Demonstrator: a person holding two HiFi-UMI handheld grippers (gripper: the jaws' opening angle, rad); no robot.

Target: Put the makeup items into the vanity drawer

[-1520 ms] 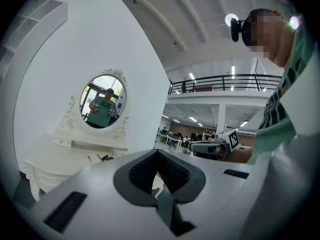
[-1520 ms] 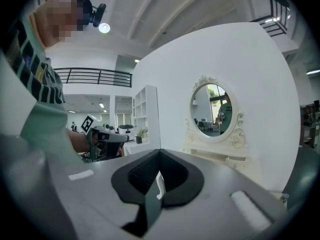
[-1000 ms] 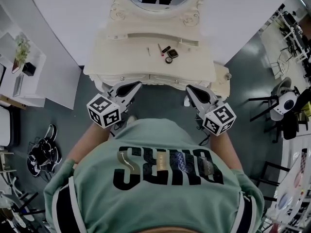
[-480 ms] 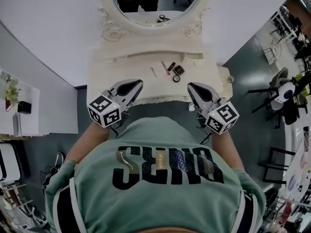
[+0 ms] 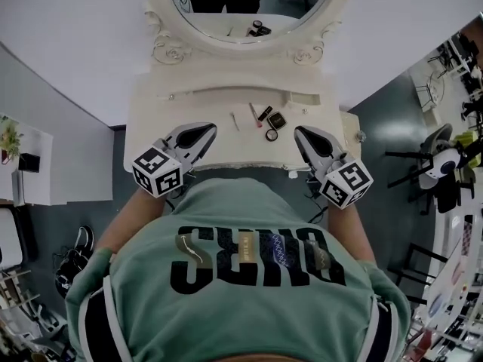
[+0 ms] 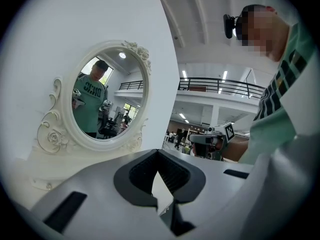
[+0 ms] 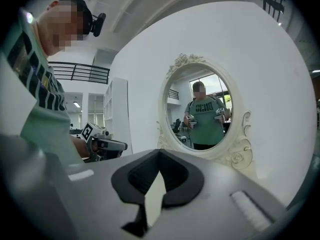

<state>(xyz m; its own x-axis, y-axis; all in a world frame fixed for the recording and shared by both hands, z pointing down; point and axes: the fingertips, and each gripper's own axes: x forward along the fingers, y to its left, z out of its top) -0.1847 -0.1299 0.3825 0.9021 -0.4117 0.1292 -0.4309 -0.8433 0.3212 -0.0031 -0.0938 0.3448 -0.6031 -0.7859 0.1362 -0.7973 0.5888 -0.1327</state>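
Several small makeup items lie on the cream vanity top: a thin stick, a pink pencil, a dark tube, a square compact and a round compact. My left gripper hangs over the front left of the top, shut and empty. To the right of the items, my right gripper is also shut and holds nothing. Both gripper views face the oval mirror, with the left gripper and right gripper jaws together. The drawer front is hidden under the tabletop edge.
The oval mirror stands at the back of the vanity against a white wall. A white shelf unit is at the left, shoes lie on the grey floor, and chairs stand at the right.
The person has stepped up to the vanity: it now sits under both grippers, which before hung short of its front edge. Both grippers stay shut.
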